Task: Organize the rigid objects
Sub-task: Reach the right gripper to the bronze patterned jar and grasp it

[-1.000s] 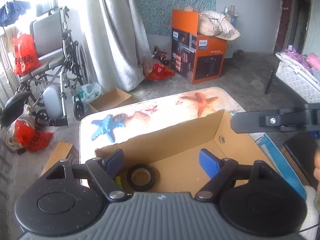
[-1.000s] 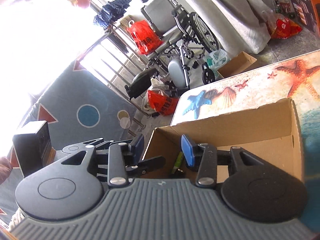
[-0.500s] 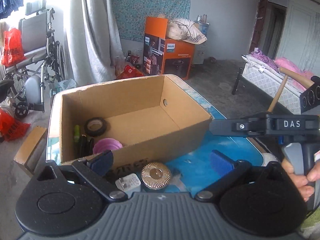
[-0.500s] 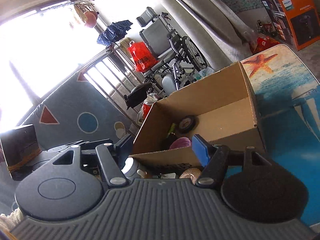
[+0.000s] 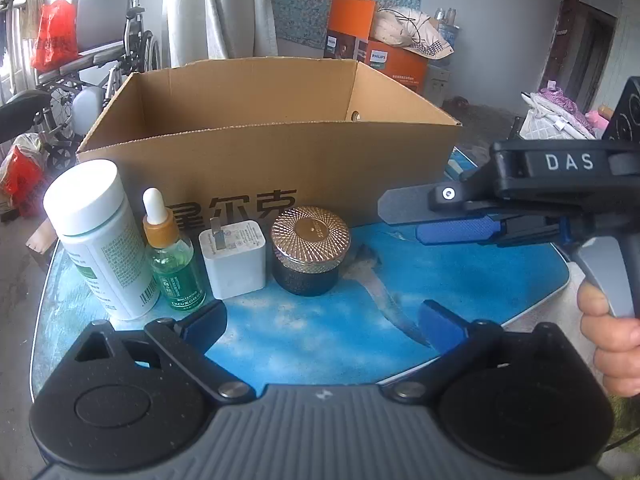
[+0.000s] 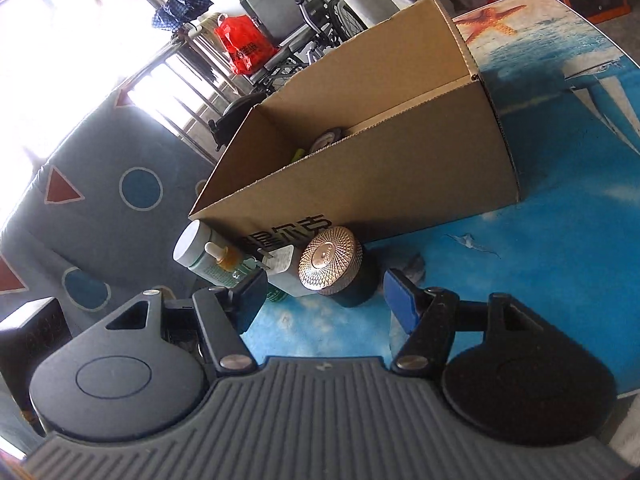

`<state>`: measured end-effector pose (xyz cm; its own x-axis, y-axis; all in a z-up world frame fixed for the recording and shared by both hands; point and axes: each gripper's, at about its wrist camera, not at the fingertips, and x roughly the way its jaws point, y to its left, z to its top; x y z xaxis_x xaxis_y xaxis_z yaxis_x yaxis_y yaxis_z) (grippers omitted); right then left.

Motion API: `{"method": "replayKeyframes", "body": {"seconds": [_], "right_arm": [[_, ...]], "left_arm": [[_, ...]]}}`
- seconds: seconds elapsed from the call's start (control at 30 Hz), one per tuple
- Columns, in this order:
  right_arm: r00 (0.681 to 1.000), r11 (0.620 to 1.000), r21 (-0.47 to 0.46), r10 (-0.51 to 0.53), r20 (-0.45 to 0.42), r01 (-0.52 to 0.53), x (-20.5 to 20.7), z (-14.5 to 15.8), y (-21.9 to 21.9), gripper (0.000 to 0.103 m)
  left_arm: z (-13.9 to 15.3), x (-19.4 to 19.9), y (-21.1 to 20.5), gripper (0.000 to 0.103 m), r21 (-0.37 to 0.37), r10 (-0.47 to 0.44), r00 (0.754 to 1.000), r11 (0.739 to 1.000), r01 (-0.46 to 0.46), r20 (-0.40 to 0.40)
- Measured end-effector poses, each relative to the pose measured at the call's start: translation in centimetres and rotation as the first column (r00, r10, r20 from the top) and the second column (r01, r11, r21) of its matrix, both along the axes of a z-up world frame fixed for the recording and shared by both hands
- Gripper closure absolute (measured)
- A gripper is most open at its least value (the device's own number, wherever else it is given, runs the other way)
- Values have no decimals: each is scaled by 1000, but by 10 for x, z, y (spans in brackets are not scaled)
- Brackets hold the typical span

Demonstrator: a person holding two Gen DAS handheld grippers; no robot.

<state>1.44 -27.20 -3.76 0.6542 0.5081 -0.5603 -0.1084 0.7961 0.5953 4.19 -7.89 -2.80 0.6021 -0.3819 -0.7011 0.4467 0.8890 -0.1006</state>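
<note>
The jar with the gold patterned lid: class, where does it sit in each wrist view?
Left wrist: jar centre, right of the white charger.
Right wrist: jar centre, just above the fingers.
Shared landmark: the cardboard box right behind it.

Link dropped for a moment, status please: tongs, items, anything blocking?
Left tongs open, empty. Right tongs open, empty, facing gold-lidded jar. Jar, charger, dropper bottle, white bottle outside cardboard box. Nothing blocking.

I'm working in a lived-in home room: a folded wheelchair [image 5: 108,52] stands by long curtains [image 5: 236,8], and an orange appliance box [image 5: 376,60] sits on the bare floor. Laundry fills a white basket [image 5: 556,120] beside a wooden door [image 5: 580,48].
</note>
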Motion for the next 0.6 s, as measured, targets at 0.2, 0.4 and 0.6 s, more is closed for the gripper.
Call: {"method": "replayKeyframes", "body": {"seconds": [0.2, 0.4, 0.6], "right_arm": [[1000, 1000, 2, 29, -12, -29, 30, -6, 5, 53], [997, 997, -17, 72, -36, -72, 59, -14, 17, 62], [995, 993, -59, 95, -38, -97, 78, -21, 29, 62]], "left_arm": [[-11, 4, -16, 18, 38, -19, 998, 999, 17, 58], [-19, 21, -23, 32, 32, -21, 999, 999, 20, 46], [-25, 32, -28, 33, 30, -28, 999, 999, 27, 38]]}}
